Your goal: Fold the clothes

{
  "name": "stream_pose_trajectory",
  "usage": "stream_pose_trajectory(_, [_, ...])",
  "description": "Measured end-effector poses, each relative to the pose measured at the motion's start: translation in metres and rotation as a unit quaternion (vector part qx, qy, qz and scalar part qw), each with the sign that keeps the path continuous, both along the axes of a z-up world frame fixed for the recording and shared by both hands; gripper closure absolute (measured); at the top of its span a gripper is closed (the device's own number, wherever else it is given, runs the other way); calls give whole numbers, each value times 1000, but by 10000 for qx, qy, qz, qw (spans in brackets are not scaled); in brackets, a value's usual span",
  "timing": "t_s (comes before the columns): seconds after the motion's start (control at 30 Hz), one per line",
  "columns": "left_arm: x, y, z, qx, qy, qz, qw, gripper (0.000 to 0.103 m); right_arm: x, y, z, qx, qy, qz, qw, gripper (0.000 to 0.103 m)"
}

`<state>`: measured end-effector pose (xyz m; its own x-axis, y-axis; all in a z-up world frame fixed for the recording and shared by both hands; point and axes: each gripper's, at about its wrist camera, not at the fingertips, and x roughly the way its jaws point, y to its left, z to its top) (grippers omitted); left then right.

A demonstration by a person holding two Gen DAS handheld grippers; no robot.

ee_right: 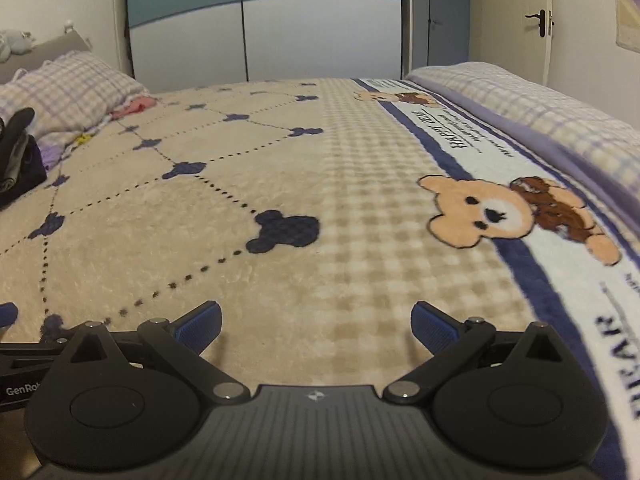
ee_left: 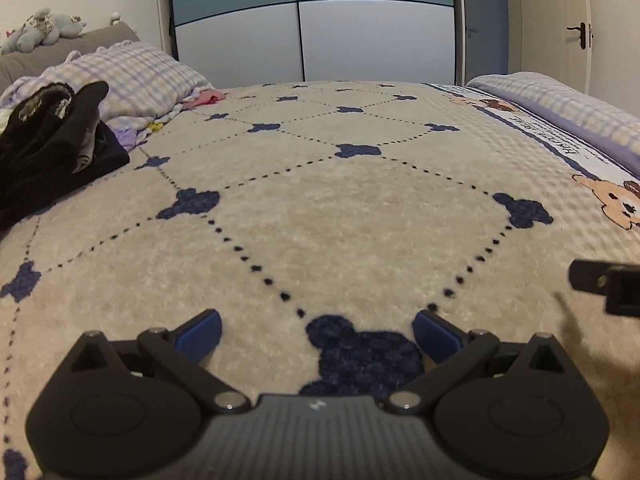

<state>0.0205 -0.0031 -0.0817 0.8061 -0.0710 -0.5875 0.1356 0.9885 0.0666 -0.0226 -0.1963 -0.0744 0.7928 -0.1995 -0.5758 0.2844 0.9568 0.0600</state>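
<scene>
Open blanket [ee_left: 320,208] lies ahead of my jaws; dark clothes pile [ee_left: 52,136] and pillow [ee_left: 136,76] block far left.

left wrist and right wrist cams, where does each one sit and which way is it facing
Left wrist: rides on the left gripper, low over the beige fleece blanket with navy mouse shapes, facing the blue-and-white wardrobe; its open blue-padded fingers show, the right gripper's edge at right.
Right wrist: rides on the right gripper, same heading, further toward the blanket's teddy-bear border; open fingers show, the left gripper's edge at left.
Shared: blanket, wardrobe, checked lilac pillow, dark pile of clothes.
</scene>
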Motion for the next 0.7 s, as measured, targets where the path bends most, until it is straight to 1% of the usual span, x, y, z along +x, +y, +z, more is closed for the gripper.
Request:
stream_pose_trajectory(0.07, [0,1,-1,-56,47,3,10000,0,4,-1,-9,83,126,-63,9999,0])
stream_pose_trajectory(0.17, [-1,-1,-2,-8,79,15,10000,0,6,2,-15,-32,169,-105,9998,0])
stream_pose_trajectory(0.27, [-1,-4,-3,64,87,32,9999,0,5,3,-16,-53,144,-110,9998,0])
stream_pose_trajectory(0.7, [-1,-5,-3,96,51,64,9999,0,6,6,-19,-89,133,-123,9998,0])
